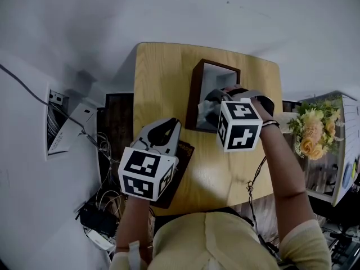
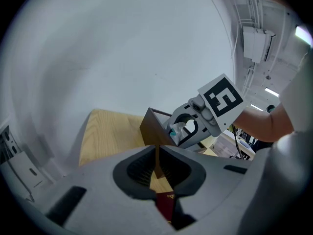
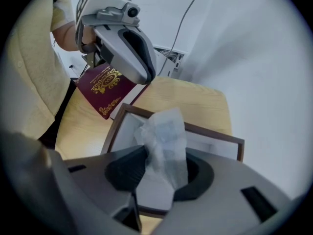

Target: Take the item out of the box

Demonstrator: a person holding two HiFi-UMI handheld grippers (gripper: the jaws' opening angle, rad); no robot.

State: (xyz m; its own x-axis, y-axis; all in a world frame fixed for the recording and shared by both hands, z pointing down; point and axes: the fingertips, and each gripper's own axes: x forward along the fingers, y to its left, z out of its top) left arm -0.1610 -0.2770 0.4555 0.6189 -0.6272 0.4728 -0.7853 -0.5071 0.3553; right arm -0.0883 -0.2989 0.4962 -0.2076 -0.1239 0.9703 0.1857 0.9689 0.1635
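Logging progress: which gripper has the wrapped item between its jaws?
The right gripper, above the brown box, pinches the clear-wrapped packet; the left gripper is shut on nothing.

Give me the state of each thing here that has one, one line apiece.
box: open, upright on the table.
bag: standing up in the box's mouth, pinched by the right tool.
passport: closed, lying flat.
left tool: shut, empty.
right tool: shut on the bag, pointing down into the box.
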